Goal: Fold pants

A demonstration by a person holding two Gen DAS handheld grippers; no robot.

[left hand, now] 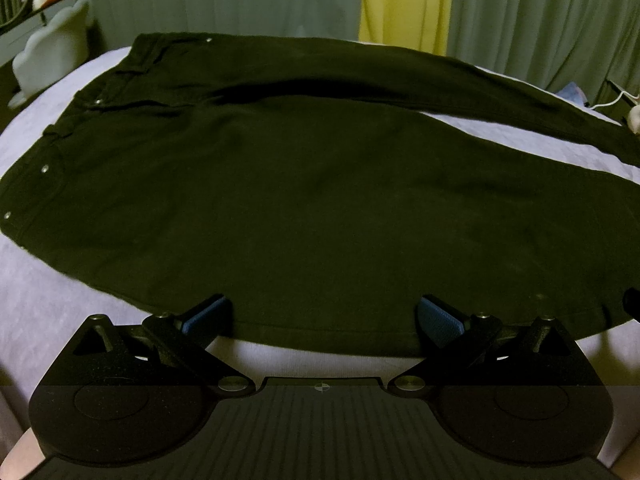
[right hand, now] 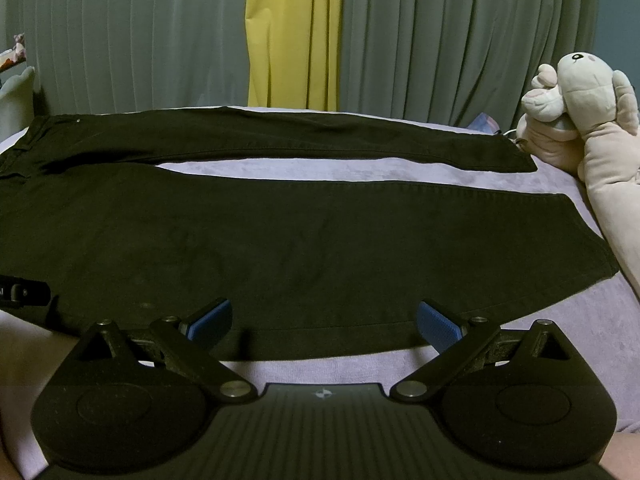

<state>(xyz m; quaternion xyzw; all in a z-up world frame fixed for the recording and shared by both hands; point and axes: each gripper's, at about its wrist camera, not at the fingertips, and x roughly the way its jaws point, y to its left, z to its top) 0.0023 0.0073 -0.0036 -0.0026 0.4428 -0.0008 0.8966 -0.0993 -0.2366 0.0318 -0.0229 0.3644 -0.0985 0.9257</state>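
- left gripper [left hand: 322, 318]: jaws spread wide, empty, at the near hem-side edge of the flat black cotton pants [left hand: 312, 208]; waistband lies leftward
- pants spread on the lilac bed [right hand: 568, 320], legs parted
- right gripper [right hand: 324, 322]: jaws apart, over the near leg; cream plush toy [right hand: 588, 120] far right

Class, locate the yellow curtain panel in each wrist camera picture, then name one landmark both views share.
Left wrist view: the yellow curtain panel hangs at top, right of centre, behind the pants.
Right wrist view: the yellow curtain panel hangs at top, just left of centre.
Shared landmark: the black pants spread flat on the lilac bed cover, waistband to the left.
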